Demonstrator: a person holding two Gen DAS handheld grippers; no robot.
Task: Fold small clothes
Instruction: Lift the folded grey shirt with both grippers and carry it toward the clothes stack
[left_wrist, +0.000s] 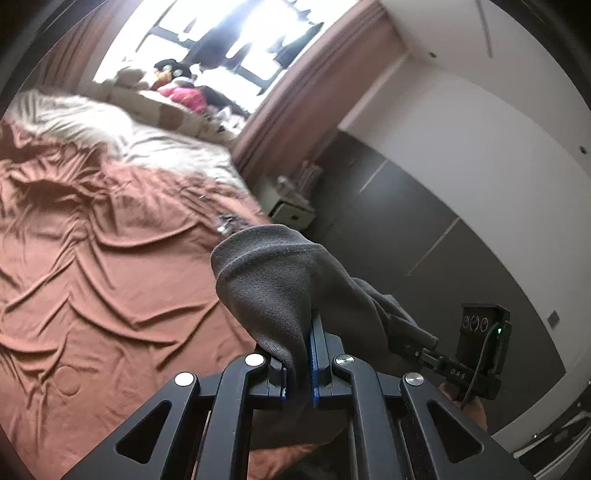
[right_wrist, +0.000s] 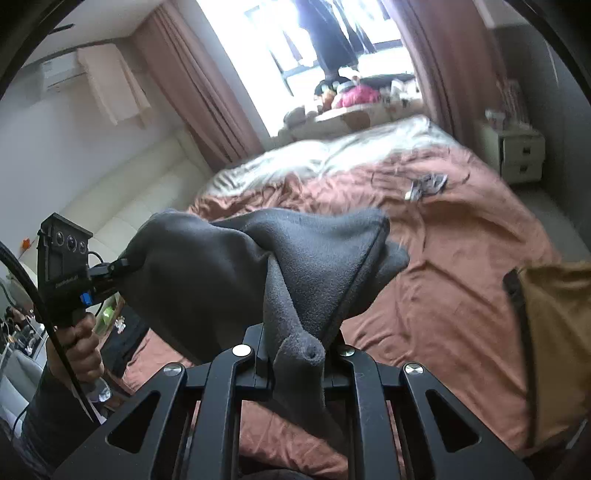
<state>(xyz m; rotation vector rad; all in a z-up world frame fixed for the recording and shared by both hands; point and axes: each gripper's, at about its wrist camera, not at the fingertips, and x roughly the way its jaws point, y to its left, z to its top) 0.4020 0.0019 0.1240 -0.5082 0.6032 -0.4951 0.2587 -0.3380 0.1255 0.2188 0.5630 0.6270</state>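
The grey garment (right_wrist: 207, 273) is soft fleece cloth — matt, with a fine napped surface. The bed (left_wrist: 92, 266) wears a rust-brown sheet, smooth cloth with a faint sheen, heavily creased. The left gripper (left_wrist: 300, 354) is matt black plastic — its round screw heads are shiny metal.

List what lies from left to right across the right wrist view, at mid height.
Left gripper in the person's hand → grey garment → rust-brown bedspread → tan cloth at the right edge.
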